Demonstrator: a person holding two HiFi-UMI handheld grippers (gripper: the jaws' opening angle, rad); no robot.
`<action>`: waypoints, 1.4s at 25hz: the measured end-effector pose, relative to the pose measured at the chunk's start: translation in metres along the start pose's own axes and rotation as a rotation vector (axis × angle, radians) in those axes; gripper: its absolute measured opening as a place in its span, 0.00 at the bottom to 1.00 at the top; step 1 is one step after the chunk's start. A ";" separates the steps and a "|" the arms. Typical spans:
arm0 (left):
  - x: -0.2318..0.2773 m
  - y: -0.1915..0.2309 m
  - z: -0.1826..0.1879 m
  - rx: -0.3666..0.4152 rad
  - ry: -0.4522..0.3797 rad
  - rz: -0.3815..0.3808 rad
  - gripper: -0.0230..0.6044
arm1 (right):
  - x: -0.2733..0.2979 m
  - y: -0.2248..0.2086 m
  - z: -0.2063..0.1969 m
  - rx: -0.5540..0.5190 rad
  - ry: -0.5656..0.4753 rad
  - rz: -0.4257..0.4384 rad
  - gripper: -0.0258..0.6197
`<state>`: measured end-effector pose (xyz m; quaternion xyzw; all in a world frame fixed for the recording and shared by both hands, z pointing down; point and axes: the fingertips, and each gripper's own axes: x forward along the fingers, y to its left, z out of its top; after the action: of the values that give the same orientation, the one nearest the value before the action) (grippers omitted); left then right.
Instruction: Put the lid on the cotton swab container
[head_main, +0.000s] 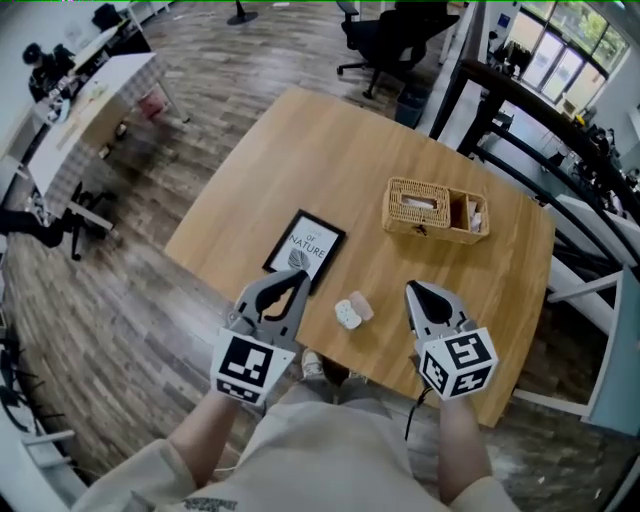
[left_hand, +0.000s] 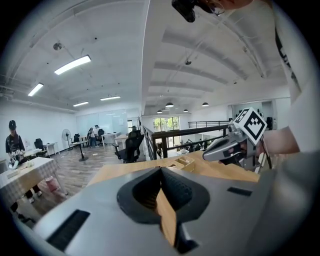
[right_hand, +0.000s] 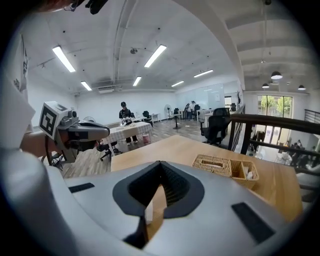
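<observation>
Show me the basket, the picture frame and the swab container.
Basket (head_main: 398, 212): head view, woven top, left end.
Picture frame (head_main: 305, 250): head view, middle of the print.
Swab container (head_main: 348, 315): head view, white body.

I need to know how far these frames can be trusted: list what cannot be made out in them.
- Head view: the cotton swab container pieces are too small to tell lid from body, or to see any contents.
- Left gripper view: the left gripper hides most of the near table with its own body, so no container shows.
- Right gripper view: the right gripper does the same.
- Head view: the wicker basket is too small to show what it holds.
</observation>
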<state>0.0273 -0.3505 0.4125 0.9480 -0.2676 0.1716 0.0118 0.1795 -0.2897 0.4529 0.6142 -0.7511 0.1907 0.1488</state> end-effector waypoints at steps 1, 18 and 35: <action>0.004 -0.001 -0.009 -0.008 0.020 -0.003 0.07 | 0.007 -0.001 -0.009 0.010 0.019 0.009 0.08; 0.036 -0.010 -0.171 -0.199 0.341 -0.015 0.07 | 0.089 -0.011 -0.154 0.124 0.308 0.098 0.08; 0.013 -0.005 -0.192 -0.243 0.386 0.000 0.07 | 0.109 0.069 -0.164 0.069 0.395 0.344 0.08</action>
<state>-0.0214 -0.3310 0.5978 0.8891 -0.2792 0.3166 0.1769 0.0886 -0.2956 0.6403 0.4330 -0.7941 0.3549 0.2367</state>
